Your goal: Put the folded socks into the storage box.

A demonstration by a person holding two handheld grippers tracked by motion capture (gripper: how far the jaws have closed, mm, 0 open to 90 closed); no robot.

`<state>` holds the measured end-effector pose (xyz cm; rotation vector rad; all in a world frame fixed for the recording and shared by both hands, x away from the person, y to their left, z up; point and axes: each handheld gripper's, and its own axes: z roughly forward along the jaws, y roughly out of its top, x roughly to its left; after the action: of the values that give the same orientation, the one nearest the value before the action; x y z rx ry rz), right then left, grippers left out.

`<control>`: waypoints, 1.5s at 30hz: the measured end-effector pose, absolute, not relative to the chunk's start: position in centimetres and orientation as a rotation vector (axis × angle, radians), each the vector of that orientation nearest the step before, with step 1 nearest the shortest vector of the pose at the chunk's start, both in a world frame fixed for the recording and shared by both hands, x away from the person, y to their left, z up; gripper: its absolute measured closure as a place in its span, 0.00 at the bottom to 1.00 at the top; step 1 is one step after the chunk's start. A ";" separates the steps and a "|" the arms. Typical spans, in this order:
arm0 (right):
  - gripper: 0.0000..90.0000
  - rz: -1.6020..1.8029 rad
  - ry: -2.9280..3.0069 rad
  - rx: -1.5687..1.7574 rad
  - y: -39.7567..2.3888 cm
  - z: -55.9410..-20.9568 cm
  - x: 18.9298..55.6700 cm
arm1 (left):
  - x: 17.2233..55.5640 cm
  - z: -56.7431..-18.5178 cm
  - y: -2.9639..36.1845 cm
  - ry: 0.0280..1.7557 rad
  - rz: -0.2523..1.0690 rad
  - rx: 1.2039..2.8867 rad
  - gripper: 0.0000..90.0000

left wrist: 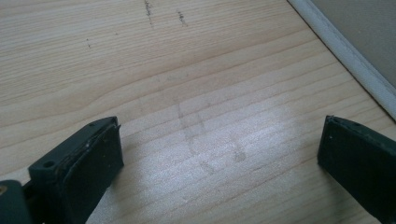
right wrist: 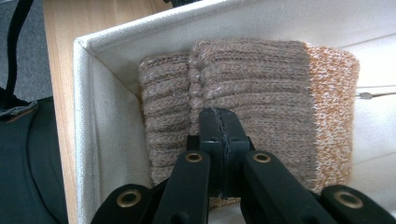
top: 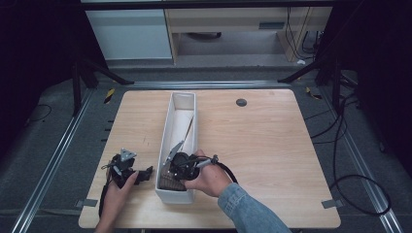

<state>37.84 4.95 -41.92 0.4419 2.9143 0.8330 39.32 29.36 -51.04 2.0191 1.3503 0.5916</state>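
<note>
A long white fabric bin [top: 165, 127] stands lengthwise on the wooden table [top: 262, 145]. At its near end lies a folded brown ribbed knit [right wrist: 261, 79] with an orange-flecked edge, dark in the high view [top: 167, 181]. My right gripper [right wrist: 219, 114] is shut, with nothing between its jaws. Its tips rest on top of the knit inside the bin [right wrist: 107, 140]. From above, the right gripper [top: 173, 173] hangs over the bin's near end. My left gripper [top: 148, 172] lies open on the table left of the bin. Bare wood shows between the left gripper [left wrist: 219, 140] jaws, and the bin wall [left wrist: 359, 42] is beyond them.
A light flat insert [top: 187, 127] leans inside the middle of the bin. A round dark grommet [top: 241, 102] sits in the tabletop at the far right of the bin. Cables [top: 359, 189] trail on the floor to the right. Dark stands flank the table.
</note>
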 end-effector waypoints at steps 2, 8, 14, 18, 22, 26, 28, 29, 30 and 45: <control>1.00 0.829 2.912 0.433 5.0 -41.9 37.8 | 39.3 -51.0 29.4 1.350 0.592 2.019 0.00; 1.00 0.844 2.901 0.414 4.8 -41.6 37.6 | 39.3 -51.0 29.3 1.352 0.591 2.017 0.00; 1.00 0.898 2.895 0.402 4.0 -40.4 37.6 | 39.3 -51.0 29.4 1.350 0.592 2.019 0.00; 1.00 0.930 2.881 0.383 3.4 -39.6 37.5 | 39.3 -51.0 29.3 1.353 0.591 2.017 0.00; 0.99 0.953 2.860 0.396 2.8 -38.8 37.6 | 39.3 -51.0 29.4 1.352 0.591 2.018 0.00; 0.95 0.981 2.838 0.417 2.2 -38.4 37.9 | 39.3 -51.0 29.3 1.352 0.590 2.017 0.00; 0.89 1.006 2.825 0.428 2.0 -38.2 38.0 | 39.3 -51.0 29.3 1.352 0.591 2.017 0.00; 0.89 1.006 2.825 0.428 2.0 -38.2 38.0 | 39.3 -51.0 29.3 1.352 0.591 2.017 0.00; 0.81 1.017 2.804 0.450 1.8 -38.1 38.1 | 39.3 -51.0 29.3 1.352 0.591 2.017 0.00; 0.05 1.114 2.525 0.601 0.3 -36.9 39.6 | 39.3 -51.0 29.3 1.352 0.590 2.017 0.00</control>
<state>39.60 0.32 -36.91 0.6008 2.5252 1.1140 39.32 29.35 -51.04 2.0173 1.3522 0.5904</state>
